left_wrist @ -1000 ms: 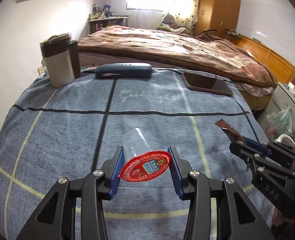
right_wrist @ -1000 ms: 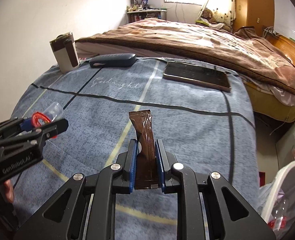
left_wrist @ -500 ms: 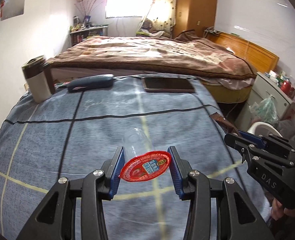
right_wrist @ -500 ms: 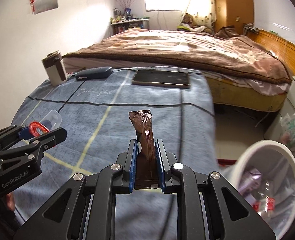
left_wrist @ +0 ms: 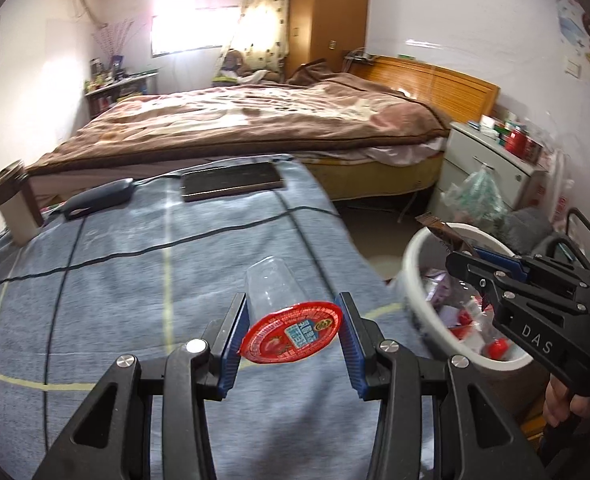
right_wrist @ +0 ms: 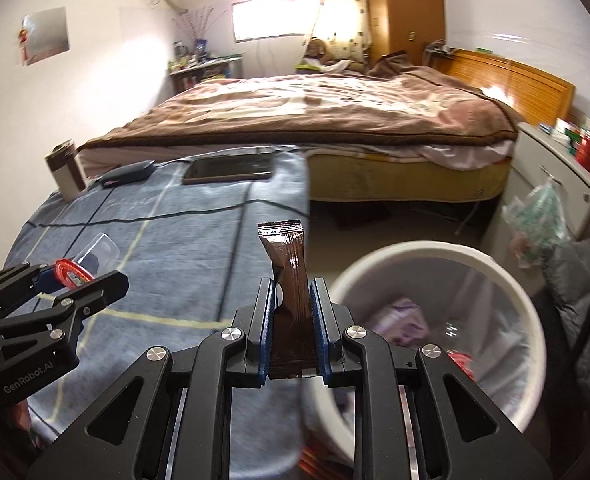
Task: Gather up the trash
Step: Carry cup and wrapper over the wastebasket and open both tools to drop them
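My left gripper [left_wrist: 293, 338] is shut on a clear plastic cup [left_wrist: 273, 286] with a red foil lid [left_wrist: 293, 336], held over the blue cloth. My right gripper [right_wrist: 291, 320] is shut on a brown snack wrapper [right_wrist: 287, 264] that sticks up between the blue pads. A white bin [right_wrist: 511, 280], with wrappers and plastic inside, stands on the floor just right of the right gripper. In the left wrist view the right gripper [left_wrist: 491, 256] hovers over the bin [left_wrist: 413, 280] with the wrapper [left_wrist: 445, 234]. In the right wrist view the left gripper [right_wrist: 71, 276] holds the cup [right_wrist: 97, 250] at the left.
The blue checked cloth [left_wrist: 135, 280] covers the table, bearing a tablet [left_wrist: 231, 180], a dark case [left_wrist: 95, 200] and a tumbler [left_wrist: 13, 204] at its far end. Beyond stands a bed [right_wrist: 315, 116]. A white cabinet [right_wrist: 555, 176], a hanging bag [right_wrist: 539, 216] and grey clothing [right_wrist: 583, 280] crowd the right.
Both grippers have swung to the right, away from the table's middle toward the bin, which has come into full view. Each keeps its hold on its item.
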